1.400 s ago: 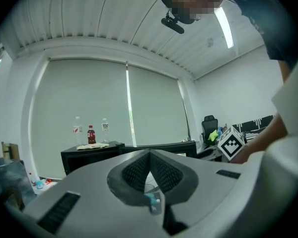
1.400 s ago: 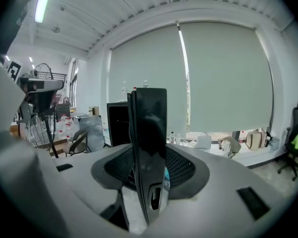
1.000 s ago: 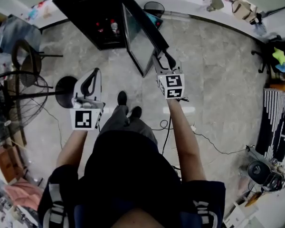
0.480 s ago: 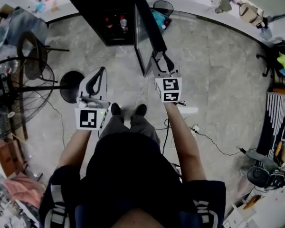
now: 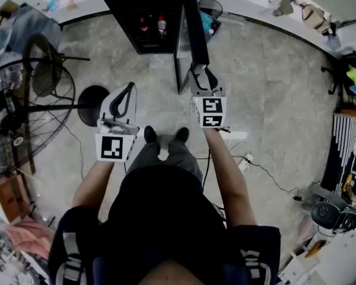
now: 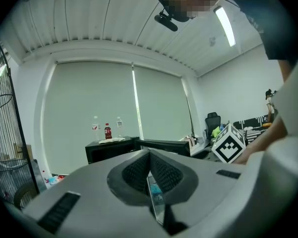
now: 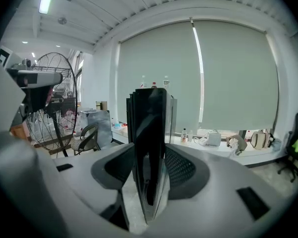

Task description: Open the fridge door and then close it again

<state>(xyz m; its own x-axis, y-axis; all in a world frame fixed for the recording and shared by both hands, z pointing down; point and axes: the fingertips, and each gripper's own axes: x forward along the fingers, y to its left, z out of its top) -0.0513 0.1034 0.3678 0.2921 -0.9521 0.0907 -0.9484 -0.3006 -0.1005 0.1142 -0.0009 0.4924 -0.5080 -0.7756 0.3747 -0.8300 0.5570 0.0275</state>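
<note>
The black fridge point(image 5: 145, 10) stands at the top of the head view with bottles inside, and its glass door point(image 5: 187, 34) is swung out towards me. My right gripper point(image 5: 200, 76) is shut on the door's free edge. In the right gripper view the dark door edge point(image 7: 149, 138) stands upright between the two pads. My left gripper point(image 5: 123, 95) hovers left of the door, shut and empty. In the left gripper view its jaws point(image 6: 149, 157) are pressed together, with the fridge point(image 6: 109, 150) and bottles point(image 6: 108, 131) on top beyond them.
A big standing fan point(image 5: 24, 100) with a round base point(image 5: 94, 105) is on the left, with a chair point(image 5: 44, 64) behind it. Cables point(image 5: 252, 165) and a white power strip point(image 5: 234, 136) lie on the floor to the right. A cluttered counter point(image 5: 273, 10) curves along the back.
The door, still held in my right gripper, has swung and now looks more edge-on. Both grippers and my feet have shifted, and the fridge sits further right in the head view.
</note>
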